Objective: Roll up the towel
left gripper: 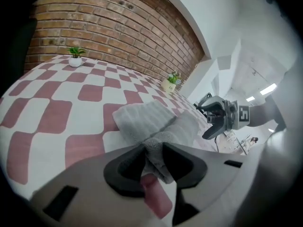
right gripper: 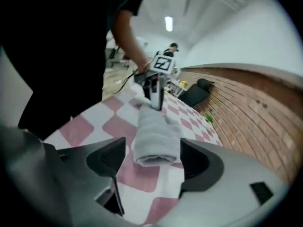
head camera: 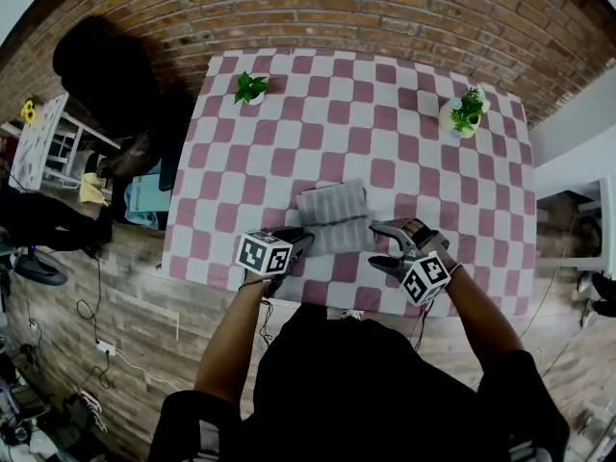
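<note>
Grey and ribbed, the towel [head camera: 332,218] lies on the near part of the table [head camera: 197,215], close to the person's front edge, on a red-and-white checked cloth [head camera: 289,114]. Its near half is rolled into a thick tube that runs left to right, while the far half lies flat.

The left gripper [head camera: 296,243] is at the left end of the roll. In the left gripper view, this gripper [left gripper: 152,157] has its jaws pressed together on a bunched fold of the towel [left gripper: 151,122], with cloth squeezed between the black pads.

The right gripper [head camera: 377,246] is at the other end of the roll. In the right gripper view, its jaws [right gripper: 152,157] stand wide apart (nothing is pinched). The round end of the towel [right gripper: 154,134] lies in the gap between them, and I cannot tell whether either pad touches it. That view looks along the roll to the left gripper [right gripper: 155,96] at its far end.

Well beyond the towel, a small potted plant [head camera: 250,87] stands at the far left of the table and a second potted plant [head camera: 467,112] at the far right. A brick wall [head camera: 385,17] rises behind them.
</note>
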Demonstrator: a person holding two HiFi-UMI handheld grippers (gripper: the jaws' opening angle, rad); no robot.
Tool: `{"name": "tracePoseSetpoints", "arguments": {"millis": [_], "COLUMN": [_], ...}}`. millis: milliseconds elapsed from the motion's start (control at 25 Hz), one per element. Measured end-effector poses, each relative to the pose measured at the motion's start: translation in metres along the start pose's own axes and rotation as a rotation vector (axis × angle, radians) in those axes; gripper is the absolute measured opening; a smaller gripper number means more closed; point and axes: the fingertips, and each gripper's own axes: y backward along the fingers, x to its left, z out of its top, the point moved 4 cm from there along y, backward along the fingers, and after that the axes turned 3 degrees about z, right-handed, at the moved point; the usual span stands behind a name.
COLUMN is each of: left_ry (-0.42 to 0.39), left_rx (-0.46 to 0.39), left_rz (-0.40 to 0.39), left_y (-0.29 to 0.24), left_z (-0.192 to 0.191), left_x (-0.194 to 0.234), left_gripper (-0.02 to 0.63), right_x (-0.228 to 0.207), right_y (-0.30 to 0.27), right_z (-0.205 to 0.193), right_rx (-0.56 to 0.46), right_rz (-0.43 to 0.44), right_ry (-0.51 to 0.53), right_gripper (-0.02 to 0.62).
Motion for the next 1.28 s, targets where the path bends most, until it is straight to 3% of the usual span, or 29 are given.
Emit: {"name": "tracePoseSetpoints", "arguments": {"millis": [40,120,240,320,480,600,640,720,800,880,960,1040,1280], "left_ry": [0.004,0.001,-0.029,-0.106,-0.395,-0.603,-0.686,-0.904,-1.113,-1.225,-1.24,-1.204,-1.046], "left_rx": [-0.001,0.002,0.003,-0.01,-0.075,-0.121,-0.104,-0.011,0.097,0.153,0.172,0.186,0.203], "left_rz": [0.002,0.002,0.003,0.022,0.074,0.023,0.019,0.064,0.138,0.212,0.266,0.27,0.134], "left_y": [0.0,-0.001,0.0,0.003,0.015,0.027,0.027,0.02,0.005,-0.007,-0.014,-0.016,-0.004], "left_z": [0.001,0.001,0.003,0.005,0.013,0.009,0.005,-0.007,-0.017,-0.018,-0.011,-0.008,-0.021], "left_x": [0.001,0.001,-0.001,-0.002,-0.015,-0.035,-0.04,-0.047,-0.049,-0.045,-0.039,-0.036,-0.047], "left_gripper": [0.123,0.123,0.124,0.127,0.192,0.379,0.424,0.448,0.444,0.39,0.298,0.264,0.213], "right_x": [0.007,0.012,0.007,0.004,0.001,-0.003,-0.004,-0.009,-0.013,-0.017,-0.02,-0.023,-0.011], "right_y": [-0.008,-0.025,-0.043,-0.048,-0.047,-0.048,-0.048,-0.049,-0.049,-0.048,-0.048,-0.047,-0.038], "right_z": [-0.005,-0.017,-0.03,-0.034,-0.037,-0.038,-0.038,-0.037,-0.037,-0.037,-0.036,-0.036,-0.029], "right_rx": [0.043,0.097,0.139,0.149,0.126,0.127,0.13,0.126,0.113,0.099,0.084,0.068,0.019], "right_rz": [-0.006,-0.024,-0.016,0.026,0.101,0.14,0.154,0.184,0.214,0.241,0.265,0.283,0.368], "right_ry": [0.105,0.21,0.212,0.184,0.074,-0.021,-0.053,-0.115,-0.166,-0.204,-0.247,-0.298,-0.419], "right_gripper": [0.339,0.339,0.337,0.306,0.241,0.233,0.233,0.229,0.229,0.229,0.227,0.222,0.212]}}
